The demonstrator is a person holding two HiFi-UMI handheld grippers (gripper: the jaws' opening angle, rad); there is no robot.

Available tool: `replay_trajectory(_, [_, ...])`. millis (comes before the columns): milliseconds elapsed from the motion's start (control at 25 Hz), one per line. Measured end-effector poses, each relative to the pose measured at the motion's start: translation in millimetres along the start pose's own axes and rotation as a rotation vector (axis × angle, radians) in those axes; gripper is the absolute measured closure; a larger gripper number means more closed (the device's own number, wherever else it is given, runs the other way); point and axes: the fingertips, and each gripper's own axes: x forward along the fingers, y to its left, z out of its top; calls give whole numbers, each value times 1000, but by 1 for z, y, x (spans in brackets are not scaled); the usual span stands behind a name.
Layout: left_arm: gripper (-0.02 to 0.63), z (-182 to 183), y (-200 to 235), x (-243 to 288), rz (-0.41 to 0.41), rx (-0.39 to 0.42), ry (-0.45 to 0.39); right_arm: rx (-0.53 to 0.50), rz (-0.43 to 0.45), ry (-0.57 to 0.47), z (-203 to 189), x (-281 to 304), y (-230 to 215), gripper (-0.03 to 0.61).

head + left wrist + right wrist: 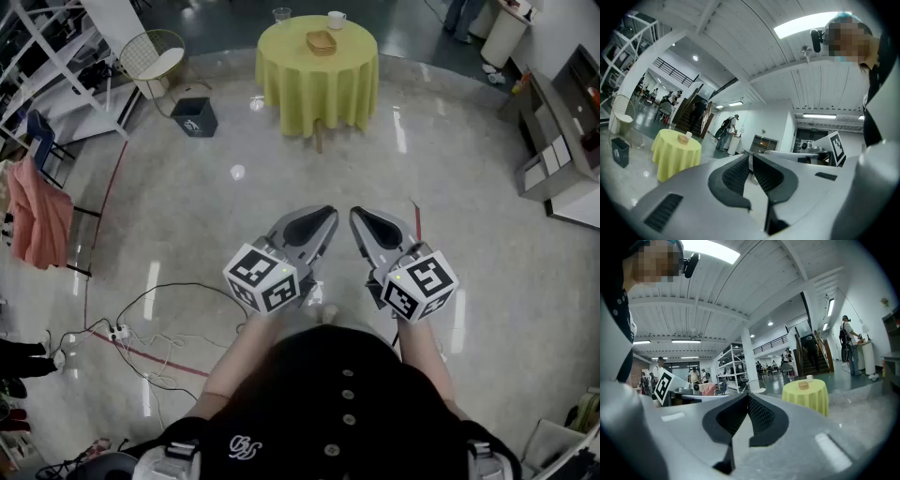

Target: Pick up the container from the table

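Your black top [328, 403] fills the bottom of the head view, with both forearms reaching out from it. Just ahead sit the two marker cubes, left cube [262, 278] and right cube [419, 281], side by side.

Left gripper [328, 216]: held level over the floor [187, 216] and pointing toward the table. Its own view shows the jaws closed, the ribbed pads [738, 173] meeting at the tips with nothing between them.

Right gripper [358, 217]: level as well and just beside the left one, the two tips angled slightly toward each other. Its jaws are closed too, pad against pad, and hold nothing.

Table [319, 89]: round, draped in a yellow cloth, and well apart from you, straight ahead across open floor.

Container [321, 42]: a small tan basket-like piece sitting near the middle of the tabletop. Neither gripper touches it.

Cup [337, 19]: white, behind the container and to its right.

Glass [281, 15]: clear, behind the container and to its left.

Bin [195, 116]: black, on the floor left of the table.

Wire chair [155, 54]: beyond the bin.

Pink cloth [37, 214]: hanging at the far left edge.

Cables [141, 328]: trailing over the floor to your left.

Shelf unit [558, 141]: grey, along the right wall.

People stand in the background of both gripper views, too small to make out in detail.
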Motion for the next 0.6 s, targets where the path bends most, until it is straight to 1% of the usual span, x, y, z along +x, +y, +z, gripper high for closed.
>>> replay_trajectory(160, [578, -4, 3, 2, 13, -6, 0, 8, -16, 7, -4, -2, -7, 577])
replay_trajectory(320, [578, -1, 6, 1, 23, 5, 3, 9, -35, 6, -4, -2, -9, 577])
replay_trajectory(600, [578, -3, 7, 4, 30, 5, 16, 7, -42, 17, -6, 1, -11, 577])
